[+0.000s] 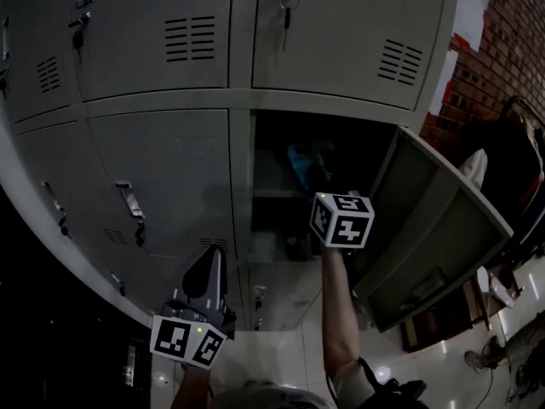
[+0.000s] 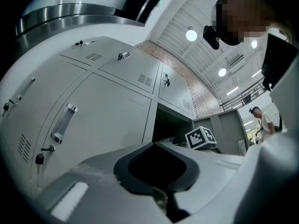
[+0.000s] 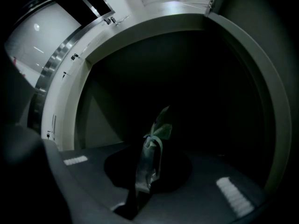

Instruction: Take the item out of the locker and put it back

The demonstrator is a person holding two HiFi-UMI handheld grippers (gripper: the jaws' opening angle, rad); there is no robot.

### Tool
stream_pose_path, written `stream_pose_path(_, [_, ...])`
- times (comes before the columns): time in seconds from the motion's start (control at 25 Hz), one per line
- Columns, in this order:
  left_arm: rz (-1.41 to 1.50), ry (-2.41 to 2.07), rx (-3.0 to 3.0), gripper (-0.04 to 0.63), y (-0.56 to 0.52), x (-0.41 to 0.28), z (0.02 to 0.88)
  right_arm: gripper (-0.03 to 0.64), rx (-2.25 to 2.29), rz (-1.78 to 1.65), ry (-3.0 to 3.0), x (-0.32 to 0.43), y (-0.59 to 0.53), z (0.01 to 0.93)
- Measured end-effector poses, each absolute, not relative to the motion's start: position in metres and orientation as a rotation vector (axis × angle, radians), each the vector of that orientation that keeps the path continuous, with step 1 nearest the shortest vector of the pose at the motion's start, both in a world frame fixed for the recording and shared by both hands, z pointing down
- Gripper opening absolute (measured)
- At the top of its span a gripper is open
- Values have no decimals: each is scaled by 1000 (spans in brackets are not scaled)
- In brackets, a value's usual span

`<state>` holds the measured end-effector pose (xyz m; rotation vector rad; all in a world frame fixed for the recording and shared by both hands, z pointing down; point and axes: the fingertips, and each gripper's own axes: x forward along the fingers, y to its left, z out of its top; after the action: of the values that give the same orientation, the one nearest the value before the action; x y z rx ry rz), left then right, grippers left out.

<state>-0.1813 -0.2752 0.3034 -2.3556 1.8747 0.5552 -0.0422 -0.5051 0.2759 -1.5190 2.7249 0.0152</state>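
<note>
The open locker [image 1: 281, 156] is dark inside, and its grey door [image 1: 434, 228] swings out to the right. My right gripper [image 3: 150, 160] reaches into it, its marker cube [image 1: 342, 220] at the opening. In the right gripper view the jaws are shut on a thin, crinkly translucent packet [image 3: 158, 127] with a greenish top that sticks up past the tips. A bluish thing [image 1: 305, 162] shows in the locker just above the cube. My left gripper [image 1: 212, 256] hangs low in front of the closed locker on the left, pointing up, shut with nothing between its jaws.
Closed grey lockers [image 1: 170, 169] with handles and keys surround the open one. A shelf [image 1: 277, 192] crosses the open compartment. A brick wall [image 1: 494, 49] and dark clutter stand at the right, with glossy floor tiles [image 1: 281, 356] below.
</note>
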Motion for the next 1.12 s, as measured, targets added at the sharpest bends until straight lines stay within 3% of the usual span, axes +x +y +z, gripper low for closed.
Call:
stream_pose_path(0.44, [565,1808,-2399,5,-262,-161,294,12,-1304,146,2592,-18,-380,244])
stream_pose_path(0.68, [501,1779,-2437,5,-251,-136,309,14,-1148,32,2552,-6,-274,306])
stream_pose_path(1.12, [468,1768,-2470,5,-239,-123,321,14,-1205,23,2523,18,-253,320])
